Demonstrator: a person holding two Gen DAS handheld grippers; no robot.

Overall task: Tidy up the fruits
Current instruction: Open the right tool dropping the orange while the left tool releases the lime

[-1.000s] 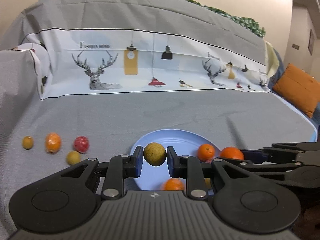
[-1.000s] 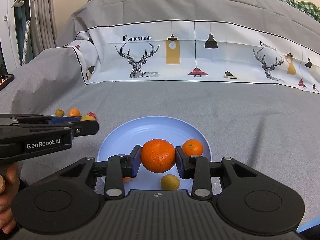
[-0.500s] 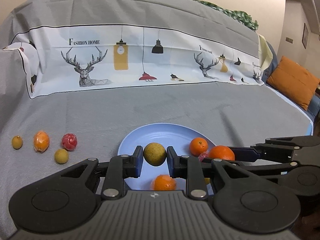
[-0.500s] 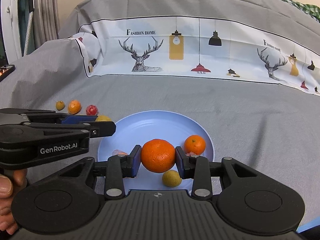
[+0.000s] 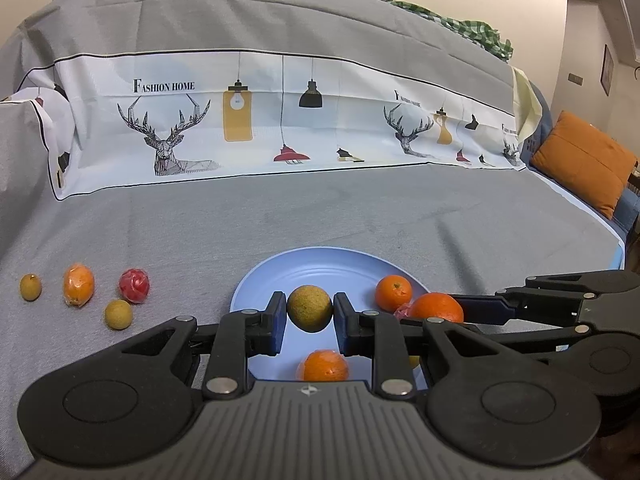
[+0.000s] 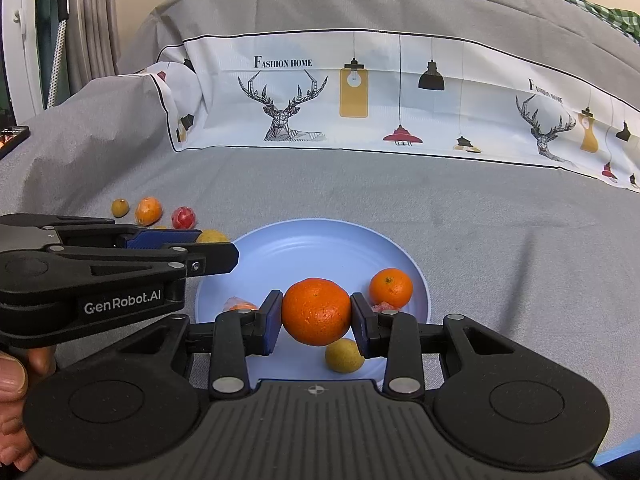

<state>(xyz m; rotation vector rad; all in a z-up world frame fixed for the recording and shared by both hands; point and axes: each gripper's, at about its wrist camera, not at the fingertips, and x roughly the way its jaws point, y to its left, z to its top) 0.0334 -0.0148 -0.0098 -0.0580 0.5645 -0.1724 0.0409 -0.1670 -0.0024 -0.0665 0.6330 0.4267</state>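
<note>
Right wrist view, we read "GenRobot.AI" on our left gripper (image 6: 212,246) at 9 o'clock, "FASHION HOME" on the sofa cover (image 6: 283,62), right gripper (image 6: 316,314) pinching a glossy orange (image 6: 316,311), left pinching a dull yellow-green fruit (image 5: 310,307).

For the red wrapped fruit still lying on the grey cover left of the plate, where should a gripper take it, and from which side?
Grip the red wrapped fruit across its widest middle, coming from above. It is small and round, lying low on the soft grey cover. Line the fingers front to back, since the wrapped orange fruit lies close on its left and a yellow-green fruit sits near its front left.
</note>
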